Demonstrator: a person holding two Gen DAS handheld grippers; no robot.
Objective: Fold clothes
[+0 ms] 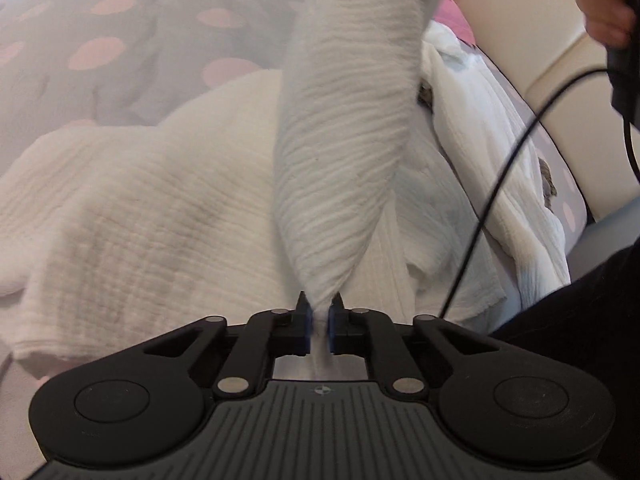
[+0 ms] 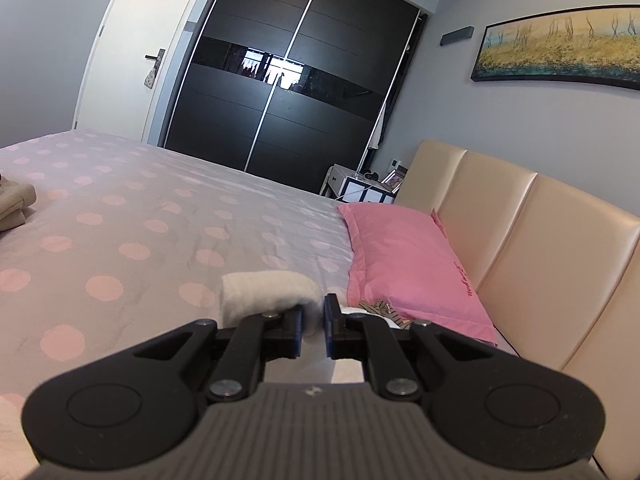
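Clamped between the left gripper (image 1: 320, 312) fingers, a twisted strip of the white garment (image 1: 340, 152) rises toward twelve o'clock, while the rest lies spread on the polka-dot bedspread (image 1: 100, 40) from nine to three o'clock. Over in the right wrist view, the right gripper (image 2: 313, 320) pinches a bunched fold of the same cloth, spilling toward eleven o'clock, with the pink pillow (image 2: 404, 256) at one o'clock.
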